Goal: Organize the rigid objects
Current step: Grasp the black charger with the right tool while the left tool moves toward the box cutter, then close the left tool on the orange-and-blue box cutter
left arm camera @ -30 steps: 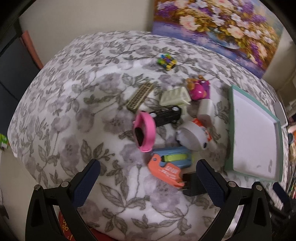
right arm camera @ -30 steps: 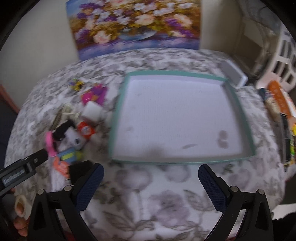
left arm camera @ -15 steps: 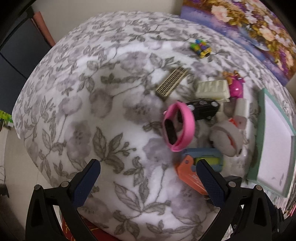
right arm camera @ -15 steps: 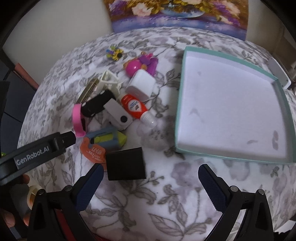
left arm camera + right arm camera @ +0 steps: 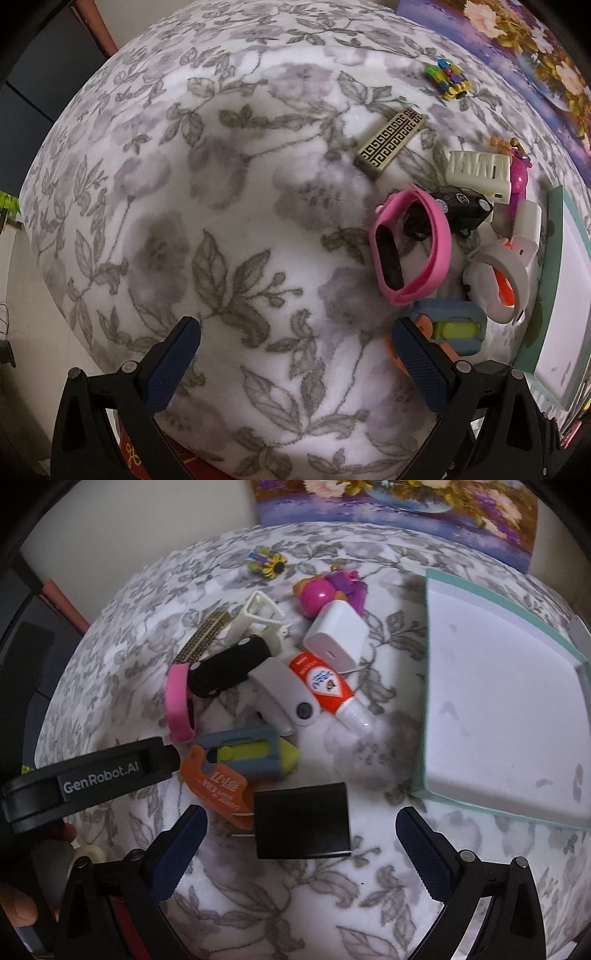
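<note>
Both grippers, left (image 5: 295,345) and right (image 5: 301,836), jaws spread wide, empty; black adapter (image 5: 302,825) lies between right jaws, beside teal tray (image 5: 428,686).

A desk (image 5: 295,904) under a grey floral cloth carries a black block (image 5: 302,819) just ahead of the right jaws, a teal-rimmed tray (image 5: 424,686) ahead to their right, and a pink band (image 5: 410,247) ahead-right of the left jaws.

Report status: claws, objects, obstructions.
Left claw open, empty. Right claw open, over black square charger. Teal-rimmed white tray empty. Orange plastic tag touching charger.
</note>
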A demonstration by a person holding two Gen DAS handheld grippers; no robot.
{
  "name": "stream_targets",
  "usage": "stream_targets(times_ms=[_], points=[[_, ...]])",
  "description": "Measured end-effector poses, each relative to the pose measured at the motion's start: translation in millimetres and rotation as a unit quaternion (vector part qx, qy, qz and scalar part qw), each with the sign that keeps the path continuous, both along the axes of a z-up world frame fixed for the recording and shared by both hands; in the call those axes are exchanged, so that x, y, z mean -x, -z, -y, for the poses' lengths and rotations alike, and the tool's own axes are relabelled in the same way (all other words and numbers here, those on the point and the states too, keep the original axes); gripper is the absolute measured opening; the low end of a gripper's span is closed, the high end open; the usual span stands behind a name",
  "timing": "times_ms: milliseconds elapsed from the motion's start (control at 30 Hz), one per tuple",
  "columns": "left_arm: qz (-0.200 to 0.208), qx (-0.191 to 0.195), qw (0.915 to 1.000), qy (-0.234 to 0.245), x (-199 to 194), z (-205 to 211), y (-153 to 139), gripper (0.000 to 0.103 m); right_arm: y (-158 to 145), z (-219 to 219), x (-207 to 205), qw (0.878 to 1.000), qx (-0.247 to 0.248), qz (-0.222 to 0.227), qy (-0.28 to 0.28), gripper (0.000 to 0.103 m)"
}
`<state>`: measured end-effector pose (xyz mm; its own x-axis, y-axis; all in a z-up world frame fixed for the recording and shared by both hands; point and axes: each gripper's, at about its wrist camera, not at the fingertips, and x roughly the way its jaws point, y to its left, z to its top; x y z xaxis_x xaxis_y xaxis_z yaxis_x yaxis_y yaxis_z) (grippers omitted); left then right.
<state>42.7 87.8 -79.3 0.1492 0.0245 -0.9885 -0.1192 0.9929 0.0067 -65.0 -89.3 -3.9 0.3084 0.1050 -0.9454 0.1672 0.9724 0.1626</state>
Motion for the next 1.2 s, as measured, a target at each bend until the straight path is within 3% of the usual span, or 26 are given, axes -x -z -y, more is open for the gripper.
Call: stream_targets(times_ms=[67, 300, 500, 867, 1200], points=[[0.0, 0.003, 1.0, 0.0, 0, -4, 2, 0.103, 3, -2, -1, 1.0, -0.001, -0.005, -0.001, 0.103], [-0.001, 0.001, 1.0, 0.006, -1, -8, -2, 0.103, 9, 0, 1, 1.0, -0.019, -0.013, 0.007, 0.084], [-0.002, -0.004, 0.9999, 0.012, 2, 14, -5, 0.103, 8, 3, 4, 0.999, -0.044, -0.008, 0.006, 0.071], [0.003, -0.006, 0.9997, 0.024, 5, 30, -17, 0.103, 5, 11, 7, 0.998, -0.057, -0.004, 0.018, 0.07], [0.013, -0.005, 0.999, 0.042, 13, 48, -27, 0.103, -18, 36, 21, 0.995, -0.079, 0.034, 0.046, 0.07]])
